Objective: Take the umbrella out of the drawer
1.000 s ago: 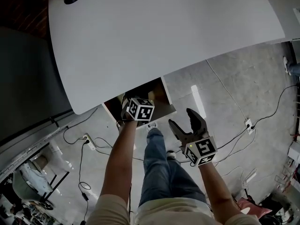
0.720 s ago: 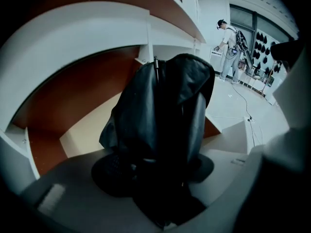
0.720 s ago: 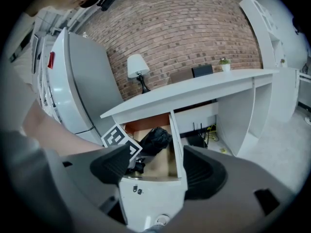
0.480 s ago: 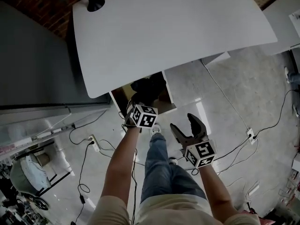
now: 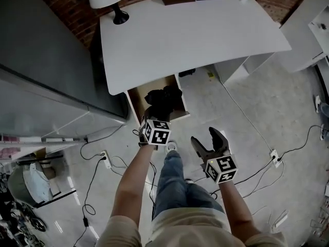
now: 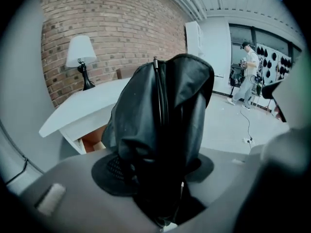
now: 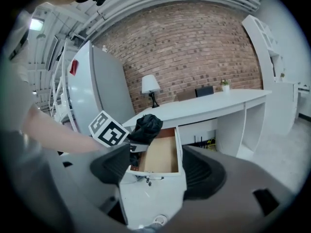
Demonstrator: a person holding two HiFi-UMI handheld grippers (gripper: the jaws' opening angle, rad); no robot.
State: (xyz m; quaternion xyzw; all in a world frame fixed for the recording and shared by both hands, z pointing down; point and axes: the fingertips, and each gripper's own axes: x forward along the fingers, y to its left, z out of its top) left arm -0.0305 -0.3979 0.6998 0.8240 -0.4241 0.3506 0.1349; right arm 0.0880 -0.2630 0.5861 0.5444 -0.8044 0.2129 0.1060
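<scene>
Your left gripper point(image 6: 159, 178), jaws clamped on the black folded umbrella point(image 6: 160, 115), which stands upright and fills the centre. Behind it: white desk point(image 6: 85, 108) bearing a lamp point(image 6: 80, 57), open drawer point(image 6: 91, 142) beneath, brick wall point(image 6: 121, 23); a person point(image 6: 249, 74) stands far right.

The left arm point(image 5: 132, 181) is stretching forward from the near edge with its bare forearm straight. It is carrying the left gripper point(image 6: 163, 178) angled downward, and that gripper's jaws are clamping partway closed on the bunched black umbrella point(image 6: 160, 110), which is filling the gap between them. The right arm point(image 5: 232, 202) is reaching forward on the right, a little nearer than the left. The right gripper point(image 5: 204, 138) is pointing far and slightly down, its jaws standing wide apart and gripping nothing
</scene>
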